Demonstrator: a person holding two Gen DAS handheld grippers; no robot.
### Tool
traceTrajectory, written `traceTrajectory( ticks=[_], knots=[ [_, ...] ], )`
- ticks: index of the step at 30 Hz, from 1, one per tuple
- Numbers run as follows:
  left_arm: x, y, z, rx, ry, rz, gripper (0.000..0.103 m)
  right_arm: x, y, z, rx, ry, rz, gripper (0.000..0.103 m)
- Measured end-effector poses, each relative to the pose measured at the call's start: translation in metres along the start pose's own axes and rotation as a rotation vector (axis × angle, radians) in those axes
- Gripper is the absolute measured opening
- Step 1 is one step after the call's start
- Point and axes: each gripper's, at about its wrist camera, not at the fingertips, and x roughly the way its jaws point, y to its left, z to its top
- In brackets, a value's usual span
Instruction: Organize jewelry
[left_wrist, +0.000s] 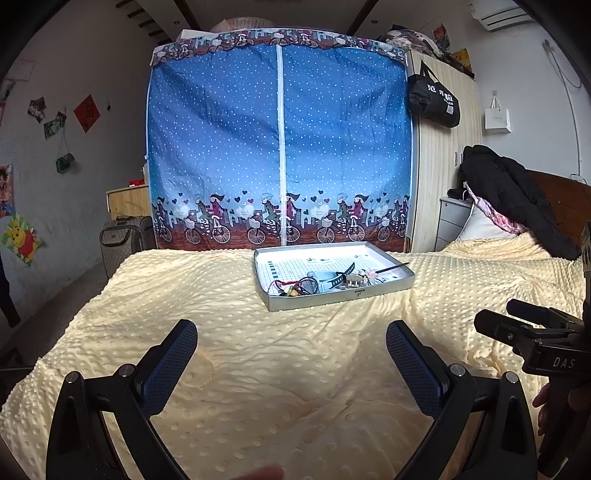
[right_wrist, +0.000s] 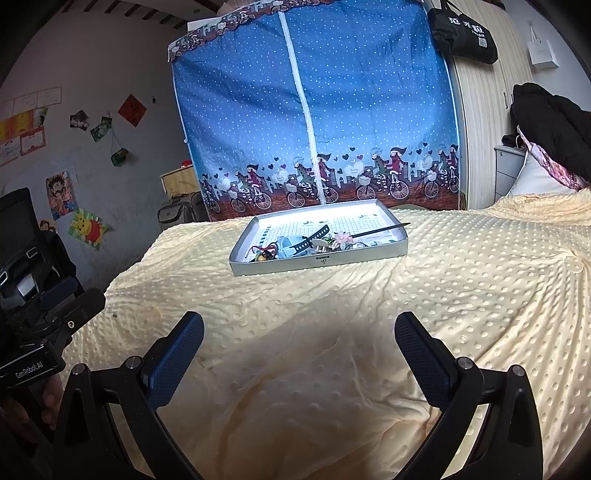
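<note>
Both tools hover low over the yellow dotted bedspread (left_wrist: 280, 369), well short of the tray: the left tool (left_wrist: 291, 354) and the right tool (right_wrist: 299, 350) each have their blue-padded fingers spread wide, grasping nothing. Farther up the bed sits a shallow silver tray (right_wrist: 321, 262) (grid-lined inside), with the jewelry (right_wrist: 306, 245) heaped along its near edge, a dark hairpin (right_wrist: 380, 230) slanting toward its right wall.

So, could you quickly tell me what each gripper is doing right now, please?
Left gripper: open, holding nothing, above the bedspread.
Right gripper: open, holding nothing.
</note>
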Motion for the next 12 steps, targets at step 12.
traceTrajectory(
  ticks=[12],
  knots=[
    [0.0027, 0.001, -0.002, 0.038, 0.017, -0.002, 0.103, 0.0016, 0.0009, -0.0015, 0.001, 0.007, 0.0, 0.102]
  ],
)
